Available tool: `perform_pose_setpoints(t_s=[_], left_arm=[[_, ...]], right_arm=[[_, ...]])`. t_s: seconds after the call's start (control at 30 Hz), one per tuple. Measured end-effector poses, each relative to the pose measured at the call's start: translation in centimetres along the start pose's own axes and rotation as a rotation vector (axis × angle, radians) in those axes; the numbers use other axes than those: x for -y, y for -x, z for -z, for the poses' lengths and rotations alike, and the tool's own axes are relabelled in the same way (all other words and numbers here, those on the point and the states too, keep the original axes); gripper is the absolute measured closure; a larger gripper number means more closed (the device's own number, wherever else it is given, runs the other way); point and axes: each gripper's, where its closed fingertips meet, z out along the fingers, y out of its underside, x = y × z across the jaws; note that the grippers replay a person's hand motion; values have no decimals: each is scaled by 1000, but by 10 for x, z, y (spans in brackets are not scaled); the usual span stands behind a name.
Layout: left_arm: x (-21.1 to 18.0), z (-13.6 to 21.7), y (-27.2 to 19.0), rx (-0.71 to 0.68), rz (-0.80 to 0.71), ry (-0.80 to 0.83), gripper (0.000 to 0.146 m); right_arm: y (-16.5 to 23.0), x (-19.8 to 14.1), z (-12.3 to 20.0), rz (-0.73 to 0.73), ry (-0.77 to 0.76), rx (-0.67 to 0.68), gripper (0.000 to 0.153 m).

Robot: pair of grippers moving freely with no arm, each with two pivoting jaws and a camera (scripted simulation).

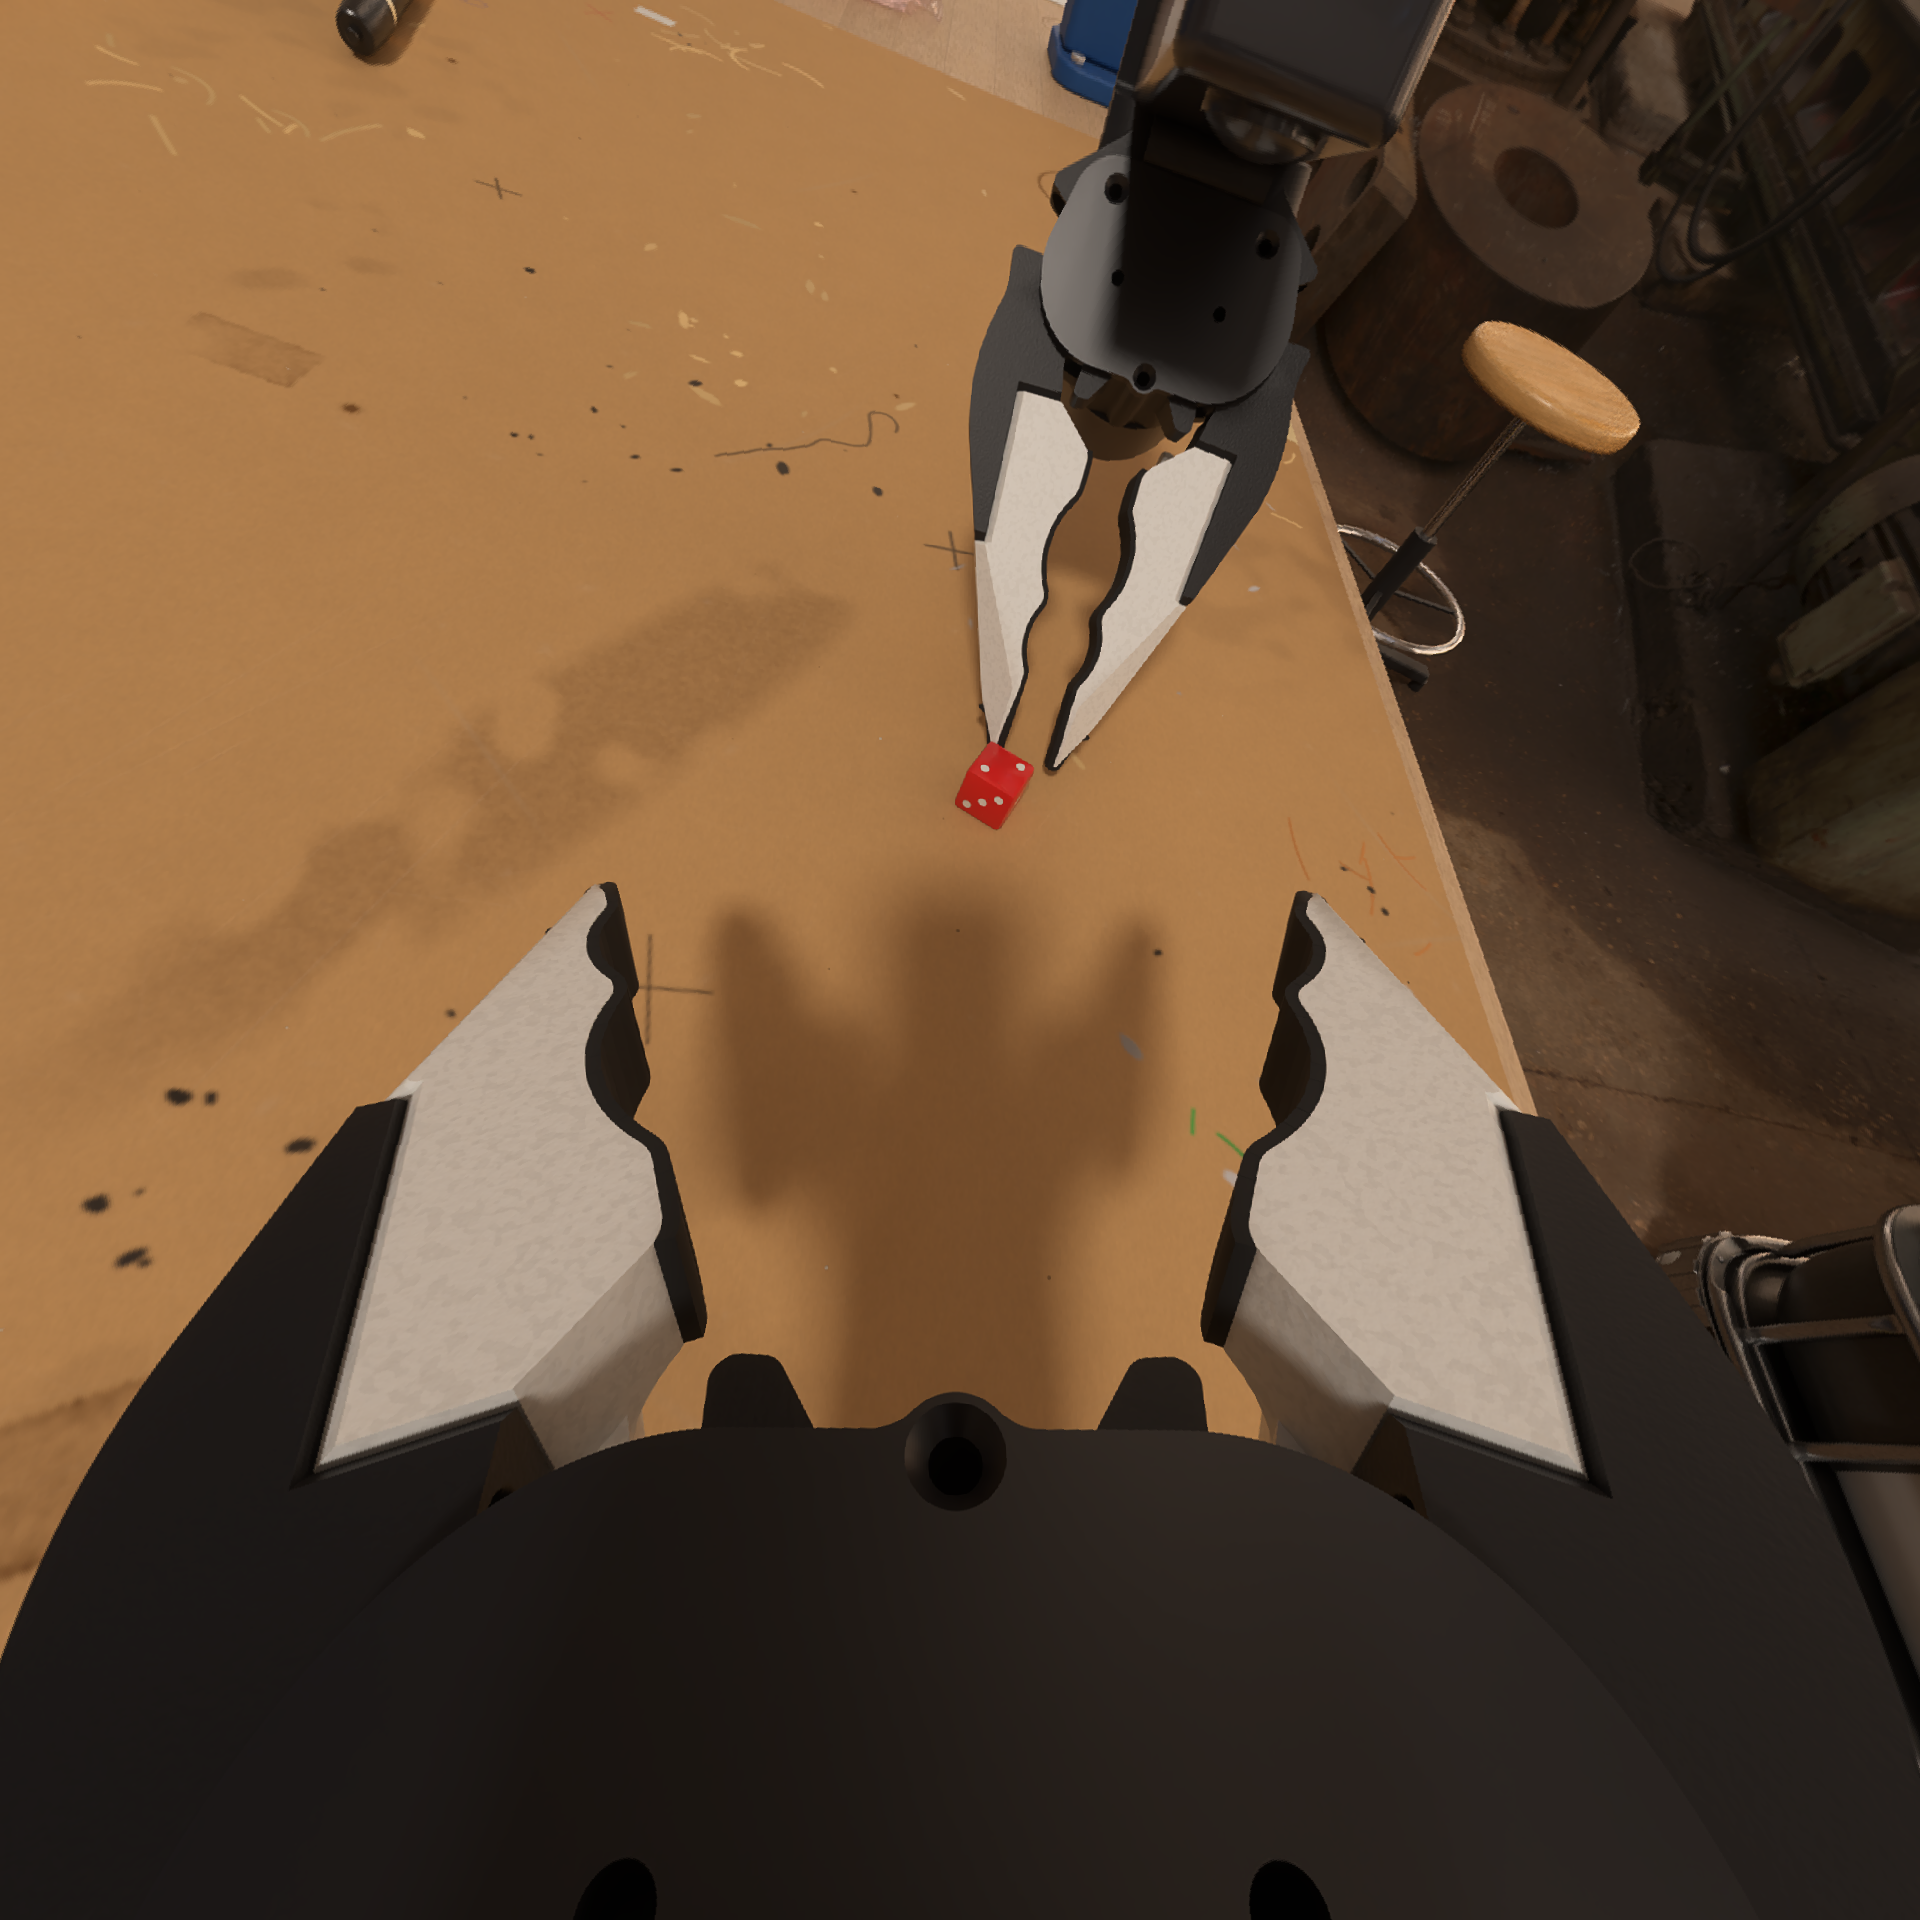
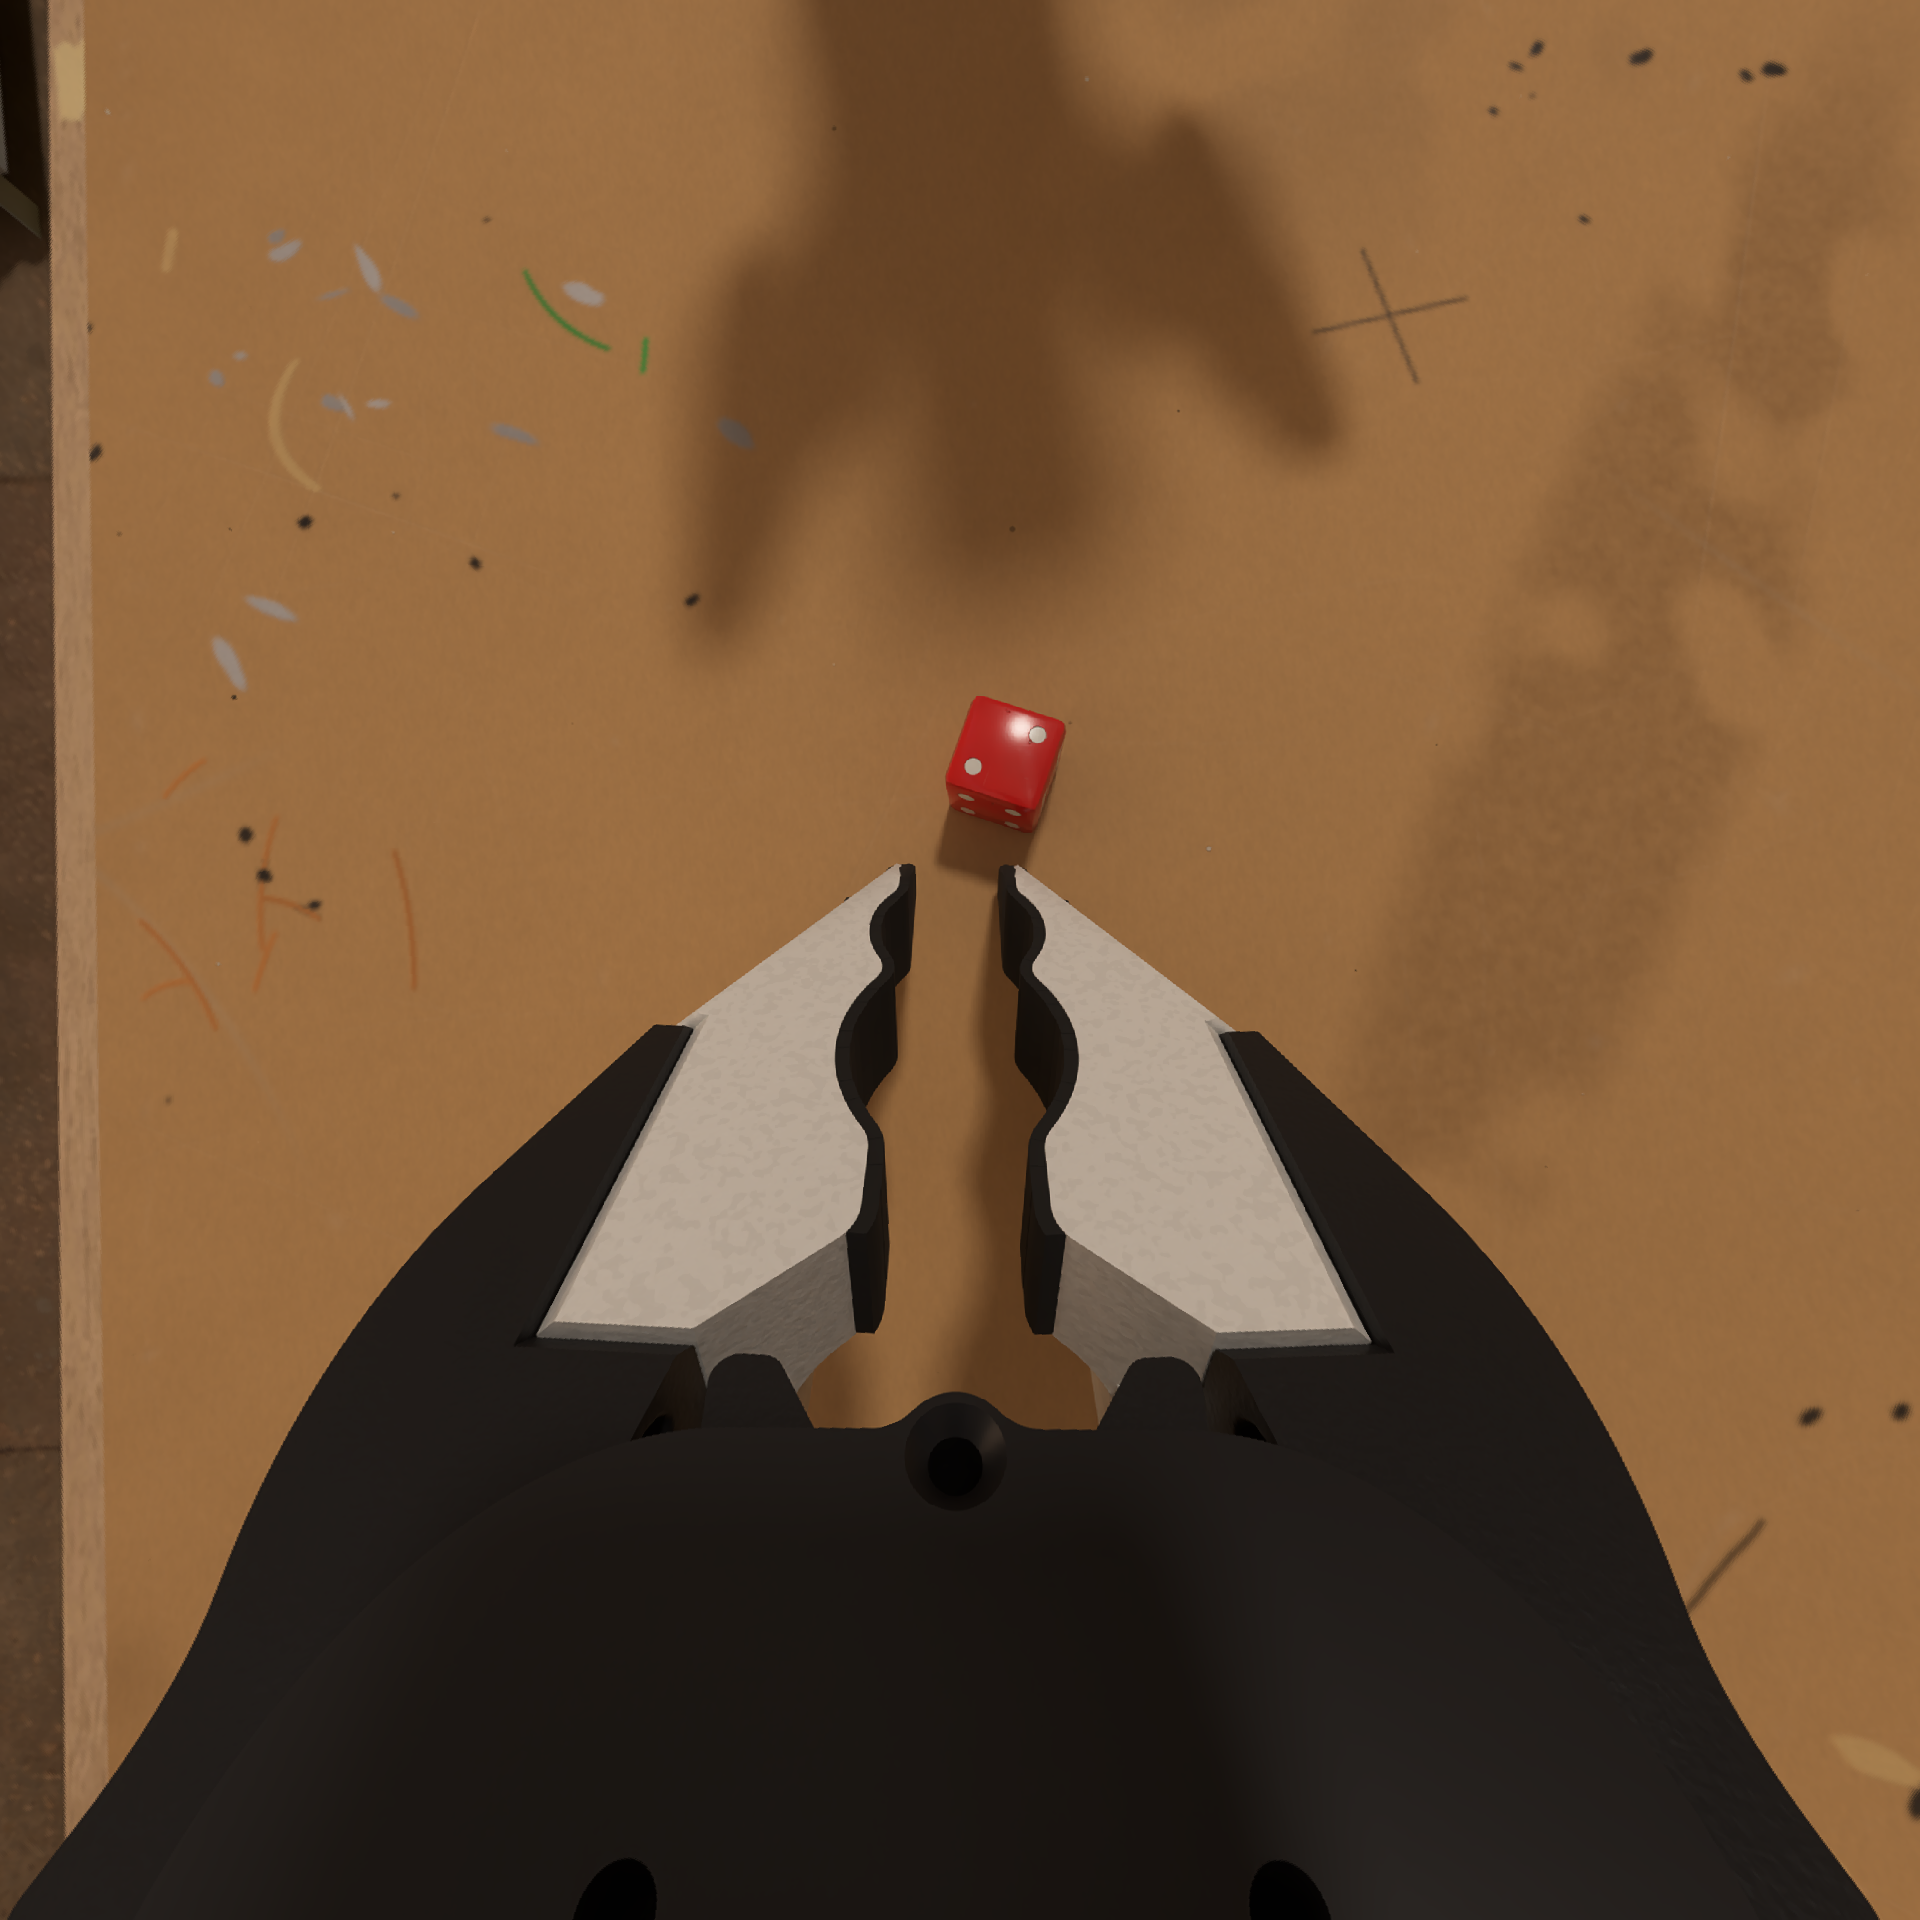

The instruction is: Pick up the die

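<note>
A small red die with white pips (image 1: 994, 787) lies on the brown wooden table (image 1: 416, 623) near its right edge. My left gripper (image 1: 956, 894) is wide open and empty, a short way short of the die. My right gripper (image 1: 1029, 750) comes in from the far side, with one fingertip right at the die. In the right wrist view the die (image 2: 1006, 764) lies just past the right gripper (image 2: 956, 871), slightly right of its centre line. The jaws stand a narrow gap apart with nothing between them.
The table edge (image 1: 1392, 665) runs down the right side, with the floor below; it also shows in the right wrist view (image 2: 73, 727). A round wooden stool (image 1: 1548, 387) stands beyond it. A dark bottle (image 1: 369, 26) and a blue object (image 1: 1081, 62) lie far back.
</note>
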Motion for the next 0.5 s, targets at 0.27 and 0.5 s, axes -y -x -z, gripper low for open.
perform_pose_setpoints(t_s=[0.27,0.5], left_arm=[[0,0,0,-1,0,-2,23],[0,0,0,-1,-4,-1,24]], right_arm=[[-10,19,11,-86,-74,-72,150],[-15,25,5,-107,-56,-127,153]])
